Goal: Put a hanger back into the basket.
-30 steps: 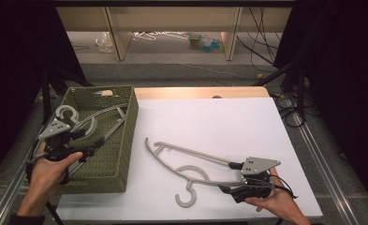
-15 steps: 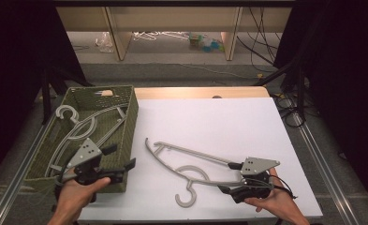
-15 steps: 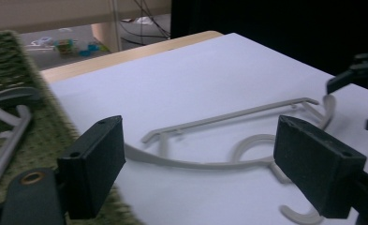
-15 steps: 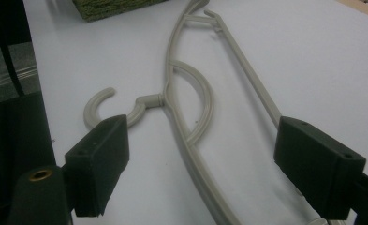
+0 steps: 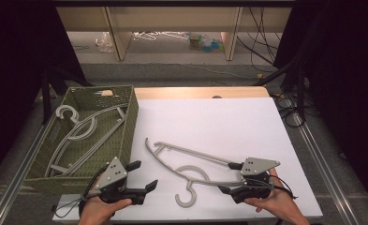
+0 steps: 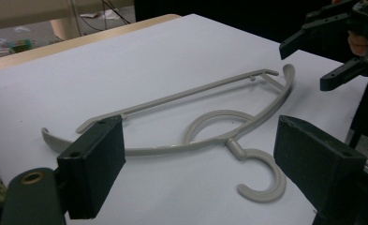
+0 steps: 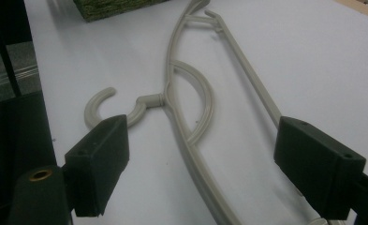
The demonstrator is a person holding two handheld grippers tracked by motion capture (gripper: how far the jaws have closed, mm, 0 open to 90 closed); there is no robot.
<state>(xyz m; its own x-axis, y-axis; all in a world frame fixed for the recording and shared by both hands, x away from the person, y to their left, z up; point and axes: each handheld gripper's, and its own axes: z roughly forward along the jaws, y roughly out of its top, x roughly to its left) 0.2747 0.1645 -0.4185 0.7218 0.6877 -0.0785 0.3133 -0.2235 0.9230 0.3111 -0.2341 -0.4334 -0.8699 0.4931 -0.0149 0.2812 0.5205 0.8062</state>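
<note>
One grey hanger [image 5: 191,161] is lying flat on the white board [image 5: 209,117], in its front half, and it is taken here as the thing in hand. Its long axis runs from the middle left, near the basket [image 5: 128,136], down to the front right corner. The hook [image 5: 186,194] is turned toward the front edge of the board. A second hanger [image 5: 78,131] is resting inside the green basket, which is placed against the left edge of the board.

The right gripper [image 5: 233,178] is held at the front right corner, and its jaws are wide apart — in the right gripper view the hanger's right end [image 7: 209,187] is seen passing between the two black pads [image 7: 97,159], not touched by them. So this gripper already stands across the shoulder end of the hanger, and only a closing seems to be needed there.

The left gripper [image 5: 142,176] is held at the front left corner, just beside the basket's front wall, with its jaws also apart and nothing between them. In the left gripper view the hanger [image 6: 181,117] is seen ahead of the pads, its hook [image 6: 261,178] the nearer part and its long bar lying crosswise to the line of the jaws.

The right gripper is judged clearly the nearer one. The left end of the hanger lies away from the left gripper, toward the middle of the board — a forward reach would be needed before that end could be taken.
</note>
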